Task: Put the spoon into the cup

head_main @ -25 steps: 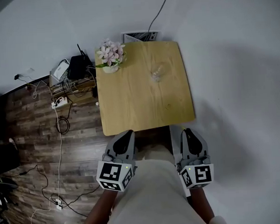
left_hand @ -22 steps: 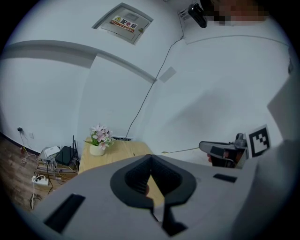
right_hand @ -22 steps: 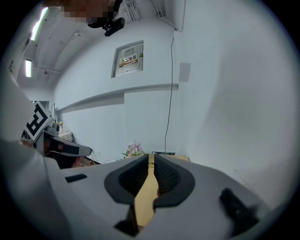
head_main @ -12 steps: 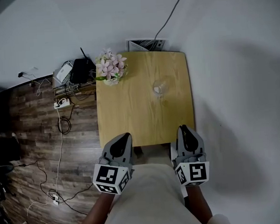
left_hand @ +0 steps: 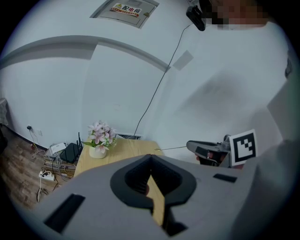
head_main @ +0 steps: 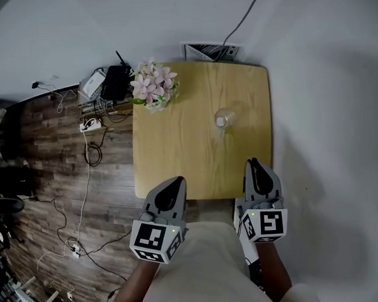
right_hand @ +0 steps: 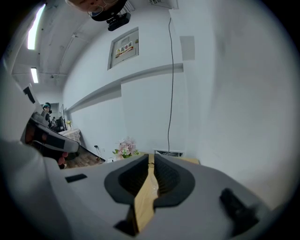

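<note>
Left gripper (head_main: pixel 176 180) and right gripper (head_main: pixel 252 162) have neared the table (head_main: pixel 176 148), jaws closed, empty; clear glass cup (head_main: pixel 224 119) stands upright.

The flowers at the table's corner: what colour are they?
The flowers are pale pink, some near white; the head view shows them best.

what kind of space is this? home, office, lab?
Likely an office or lab corner: small wooden table by a white wall, router and loose cables beside it, posted wall sign.
</note>
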`<move>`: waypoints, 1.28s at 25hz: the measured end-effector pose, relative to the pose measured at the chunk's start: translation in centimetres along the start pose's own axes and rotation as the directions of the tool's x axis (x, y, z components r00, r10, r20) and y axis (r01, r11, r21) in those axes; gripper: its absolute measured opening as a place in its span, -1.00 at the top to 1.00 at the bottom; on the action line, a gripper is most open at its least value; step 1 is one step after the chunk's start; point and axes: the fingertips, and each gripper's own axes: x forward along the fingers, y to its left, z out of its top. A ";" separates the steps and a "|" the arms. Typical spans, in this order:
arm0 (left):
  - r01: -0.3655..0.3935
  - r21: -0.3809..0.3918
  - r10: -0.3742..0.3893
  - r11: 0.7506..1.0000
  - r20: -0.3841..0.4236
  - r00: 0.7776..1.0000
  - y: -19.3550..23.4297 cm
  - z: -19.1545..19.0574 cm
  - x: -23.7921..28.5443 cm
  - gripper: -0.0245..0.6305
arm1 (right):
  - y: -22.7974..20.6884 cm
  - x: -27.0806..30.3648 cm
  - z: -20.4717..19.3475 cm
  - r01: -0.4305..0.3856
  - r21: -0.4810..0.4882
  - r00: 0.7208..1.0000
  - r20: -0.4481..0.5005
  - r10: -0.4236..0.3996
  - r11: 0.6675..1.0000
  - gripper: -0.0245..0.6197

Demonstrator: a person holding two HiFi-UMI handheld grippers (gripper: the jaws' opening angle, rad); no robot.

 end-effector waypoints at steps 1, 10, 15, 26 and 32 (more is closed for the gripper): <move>-0.004 -0.002 0.004 1.000 -0.006 1.000 0.0 0.0 0.4 0.89 | -0.4 0.6 -0.2 -0.002 0.002 1.000 -0.004 0.002 1.000 0.77; -0.041 -0.020 0.040 0.999 -0.055 0.998 0.5 -1.2 3.9 0.89 | -2.4 6.1 -3.5 -0.040 -0.006 0.998 -0.058 0.040 0.999 0.77; -0.053 -0.023 0.051 0.998 -0.080 0.995 1.1 -2.2 5.1 0.89 | -3.1 8.4 -5.0 -0.045 0.004 0.995 -0.083 0.046 0.999 0.77; -0.088 -0.070 0.081 0.994 -0.106 0.991 2.6 -4.2 6.8 0.89 | -3.3 12.0 -8.3 -0.068 -0.017 0.986 -0.151 0.064 0.998 0.77; -0.096 -0.089 0.084 0.991 -0.129 0.988 3.2 -5.3 7.5 0.89 | -3.0 13.9 -9.9 -0.084 -0.040 0.982 -0.175 0.076 0.996 0.77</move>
